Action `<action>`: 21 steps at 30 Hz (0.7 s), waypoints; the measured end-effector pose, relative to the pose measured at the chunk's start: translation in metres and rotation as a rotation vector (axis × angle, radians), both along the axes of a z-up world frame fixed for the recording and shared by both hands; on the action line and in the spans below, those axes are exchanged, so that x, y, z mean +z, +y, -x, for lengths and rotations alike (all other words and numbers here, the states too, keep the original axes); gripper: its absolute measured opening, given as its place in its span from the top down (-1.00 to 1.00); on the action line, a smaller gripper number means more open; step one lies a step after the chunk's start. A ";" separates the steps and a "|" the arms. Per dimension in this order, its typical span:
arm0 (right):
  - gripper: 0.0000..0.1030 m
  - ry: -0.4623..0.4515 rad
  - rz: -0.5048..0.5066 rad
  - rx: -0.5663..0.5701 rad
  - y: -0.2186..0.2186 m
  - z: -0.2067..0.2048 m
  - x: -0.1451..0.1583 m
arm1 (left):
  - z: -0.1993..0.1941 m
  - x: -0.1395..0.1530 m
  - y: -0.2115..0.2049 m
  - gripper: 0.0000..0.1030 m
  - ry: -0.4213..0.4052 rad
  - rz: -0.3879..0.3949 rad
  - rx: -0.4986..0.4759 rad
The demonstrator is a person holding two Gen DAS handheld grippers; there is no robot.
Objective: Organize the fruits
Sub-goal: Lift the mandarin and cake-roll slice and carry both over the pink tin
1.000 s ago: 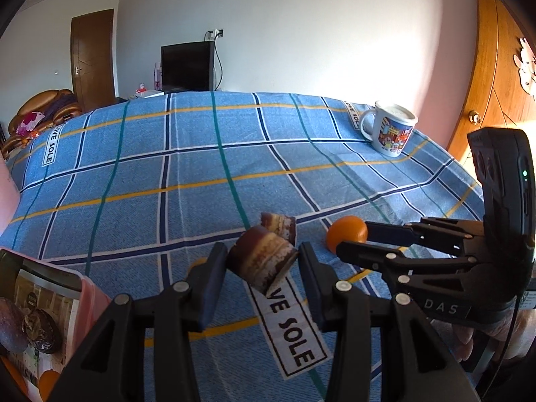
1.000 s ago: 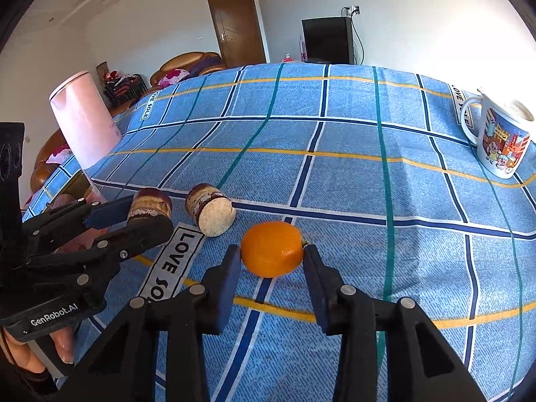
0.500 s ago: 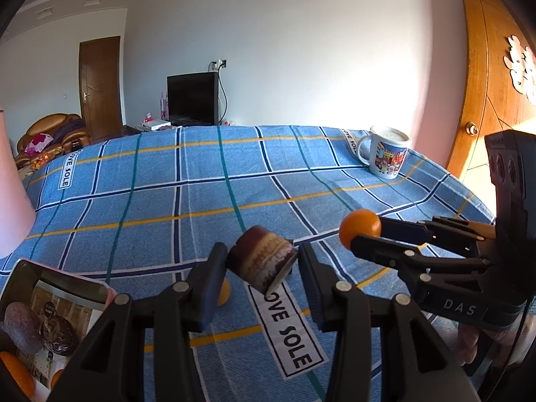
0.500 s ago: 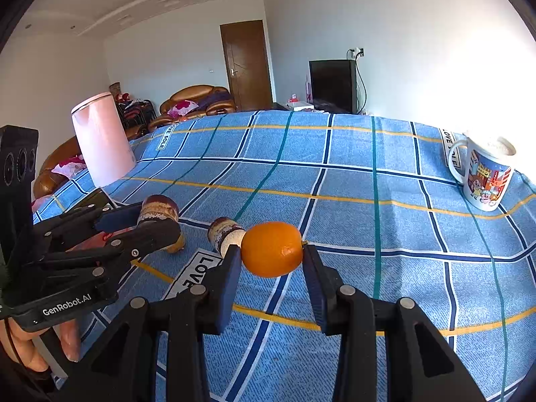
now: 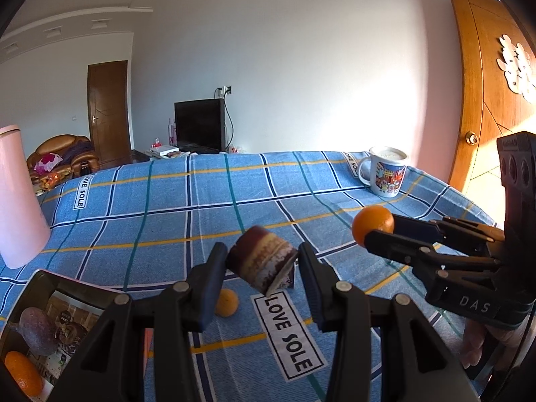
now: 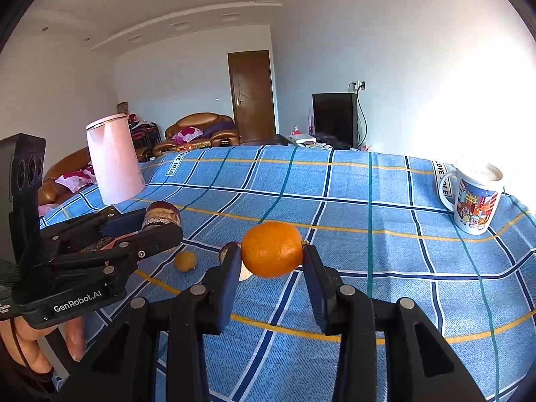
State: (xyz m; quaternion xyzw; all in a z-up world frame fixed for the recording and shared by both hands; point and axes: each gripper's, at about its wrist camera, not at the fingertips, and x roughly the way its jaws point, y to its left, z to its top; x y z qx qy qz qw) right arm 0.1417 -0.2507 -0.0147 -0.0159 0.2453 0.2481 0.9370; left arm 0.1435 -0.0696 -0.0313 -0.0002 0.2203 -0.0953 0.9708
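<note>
My left gripper (image 5: 263, 263) is shut on a brown cylinder-shaped piece with cream layers (image 5: 258, 254), held above the blue checked cloth (image 5: 167, 227). To its right, my right gripper (image 5: 370, 231) is shut on an orange (image 5: 373, 224). In the right wrist view the orange (image 6: 272, 249) sits between the right gripper's (image 6: 272, 256) pads, and the left gripper (image 6: 160, 226) carries the brown piece (image 6: 162, 212) at the left. A small orange fruit (image 6: 185, 261) and a second brown piece (image 6: 231, 248) lie on the cloth below.
A tray (image 5: 77, 281) at the lower left holds a dark fruit (image 5: 37, 331) and an orange (image 5: 23, 373). A pink jug (image 6: 114, 160) stands at the far left and a printed mug (image 6: 475, 201) at the far right. A person's hand (image 6: 23, 341) holds the left gripper.
Both grippers have risen off the cloth with the brown piece and the orange still in them. The views have tipped up, and the small orange fruit on the cloth has come into sight.
</note>
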 end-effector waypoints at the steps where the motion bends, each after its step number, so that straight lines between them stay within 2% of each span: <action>1: 0.23 -0.010 -0.003 -0.002 -0.001 0.002 0.001 | 0.002 0.001 0.000 0.12 -0.009 -0.001 0.003; 16: 0.23 -0.124 -0.031 -0.005 -0.005 0.023 0.009 | 0.017 0.006 -0.001 0.12 -0.093 -0.021 0.025; 21: 0.23 -0.135 -0.023 -0.002 -0.004 0.023 0.009 | 0.019 0.008 -0.002 0.12 -0.108 -0.026 0.028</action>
